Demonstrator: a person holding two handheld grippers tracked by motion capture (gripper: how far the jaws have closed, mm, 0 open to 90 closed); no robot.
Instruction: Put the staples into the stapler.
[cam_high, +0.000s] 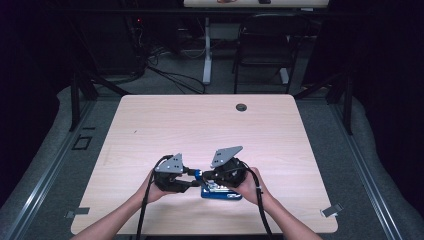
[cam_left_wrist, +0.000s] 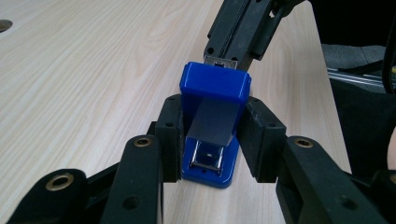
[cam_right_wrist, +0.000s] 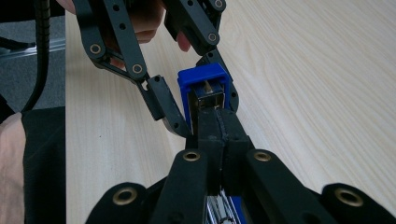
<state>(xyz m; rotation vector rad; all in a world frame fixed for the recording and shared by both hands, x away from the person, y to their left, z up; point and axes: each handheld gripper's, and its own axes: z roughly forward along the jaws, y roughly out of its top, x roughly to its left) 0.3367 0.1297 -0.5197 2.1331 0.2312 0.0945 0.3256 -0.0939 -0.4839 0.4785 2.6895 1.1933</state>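
One blue stapler (cam_high: 220, 191) on a pale wooden table (cam_high: 200, 125), near the front edge, worked by two hand-held grippers and two hands. From above: left gripper (cam_high: 192, 179) reaching in from the left, right gripper (cam_high: 206, 176) from the right, tips meeting over the stapler's left end; both forearms entering from the bottom, angled inward, each hand wrapped round a gripper body under a grey three-cornered plate, one black cable trailing from each. One dark round grommet (cam_high: 241, 107) at the table's far edge; one dark folding chair (cam_high: 264, 47) beyond it on the floor. Seen along the left gripper (cam_left_wrist: 212, 135): jaws clamped on the blue sides of the stapler (cam_left_wrist: 214, 88), one pad pressed to each flank, with the grey metal arm sloping down to the staple channel at the near end, detail lost from above. Beyond the blue cap, the right gripper (cam_left_wrist: 223, 62) descending from the far side onto a metal edge at the stapler's top. Seen along the right gripper (cam_right_wrist: 220, 112): jaws brought together, pads pinched on a metal part inside the stapler (cam_right_wrist: 203, 80), which part too small to tell; chrome and blue visible beneath the linkage at the bottom edge. Left gripper (cam_right_wrist: 205, 105) here opposite, its pads (cam_right_wrist: 163, 105) flanking the blue body, fingers of the left hand (cam_right_wrist: 149, 21) behind.
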